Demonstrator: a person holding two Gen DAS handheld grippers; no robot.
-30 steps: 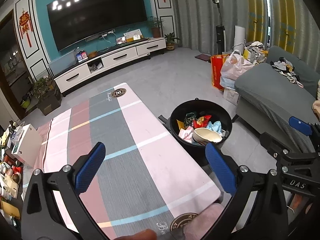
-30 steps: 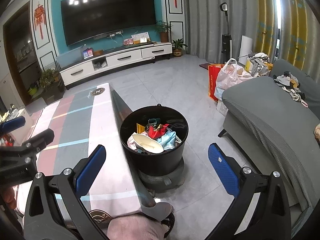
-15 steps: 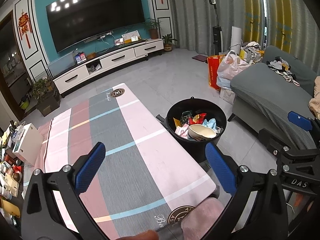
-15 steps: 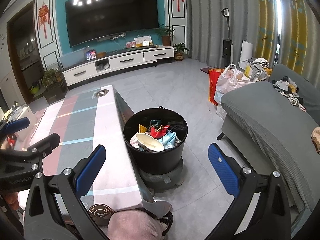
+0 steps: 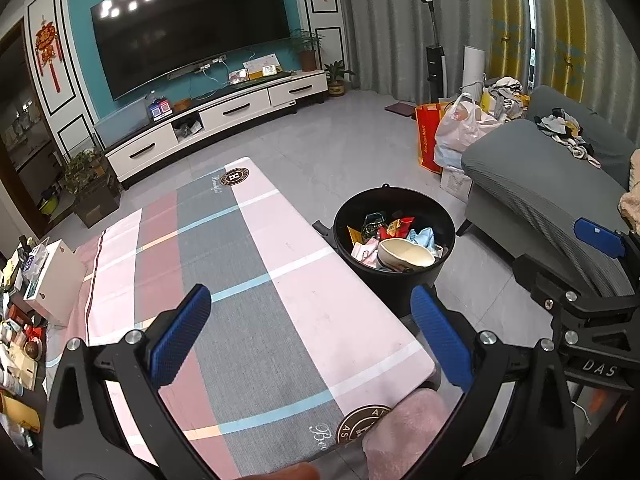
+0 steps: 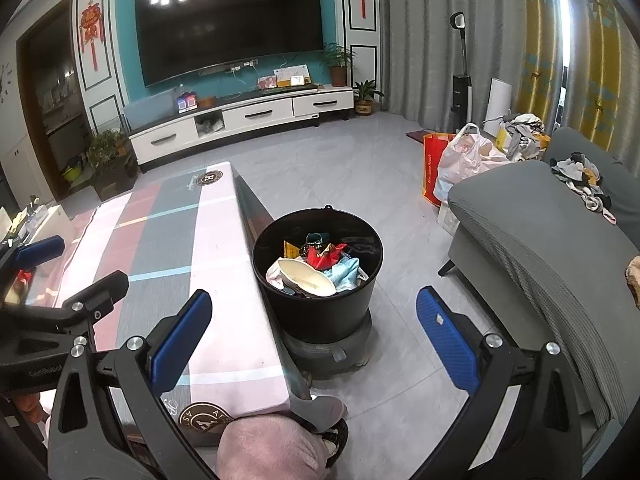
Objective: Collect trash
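A black trash bin (image 5: 400, 280) (image 6: 320, 316) stands on the floor beside the long side of the table; it holds a white paper bowl (image 5: 406, 254) (image 6: 306, 278), red and yellow wrappers (image 6: 324, 254) and light blue crumpled plastic. My left gripper (image 5: 312, 336) hangs open over the near end of the table (image 5: 224, 280), with nothing between its blue pads. My right gripper (image 6: 314, 340) is open too, raised above the table's corner and the bin, empty. Each gripper shows at the edge of the other's view.
The table (image 6: 172, 248) carries a pink, grey and red striped cloth. A grey sofa (image 6: 540, 240) stands to the right, with bags (image 6: 460, 160) on the floor behind it. A white box (image 5: 56, 280) and small clutter lie at the left. A pink-clad knee (image 6: 272, 448) is below.
Both grippers have drawn back and risen a little, so the bin and table look slightly smaller and farther. Both stay open and empty.
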